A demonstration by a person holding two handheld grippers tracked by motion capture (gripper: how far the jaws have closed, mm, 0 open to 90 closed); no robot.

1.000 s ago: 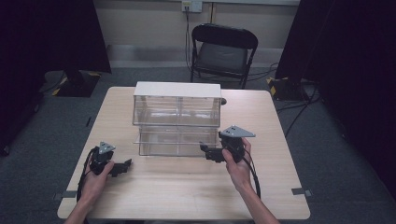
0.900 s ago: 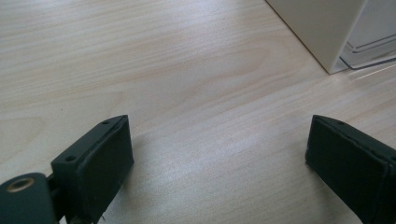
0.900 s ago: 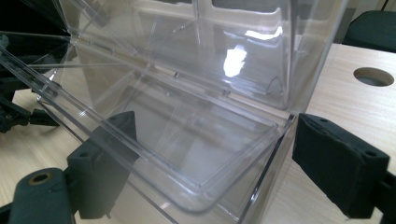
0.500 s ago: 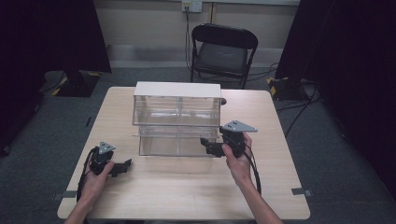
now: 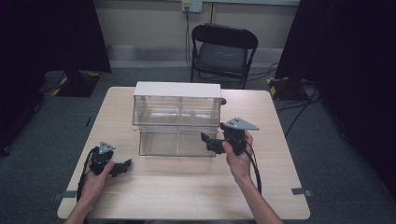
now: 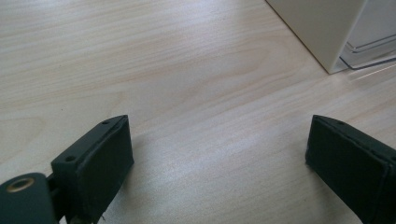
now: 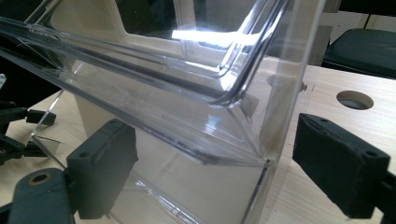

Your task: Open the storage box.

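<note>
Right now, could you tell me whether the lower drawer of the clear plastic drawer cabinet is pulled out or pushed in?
Pulled out: the lower drawer projects forward of the clear plastic drawer cabinet above.

A clear plastic drawer unit (image 5: 176, 119) with a white top stands upright near the middle of the wooden table (image 5: 187, 186), toward the far edge. It has 2 levels; the upper level is split into 2 compartments side by side. The lower drawer (image 5: 177, 142) is pulled out toward the person's side and looks empty. In the right gripper view the drawer's clear front corner (image 7: 261, 163) sits between the spread jaws, close up
</note>
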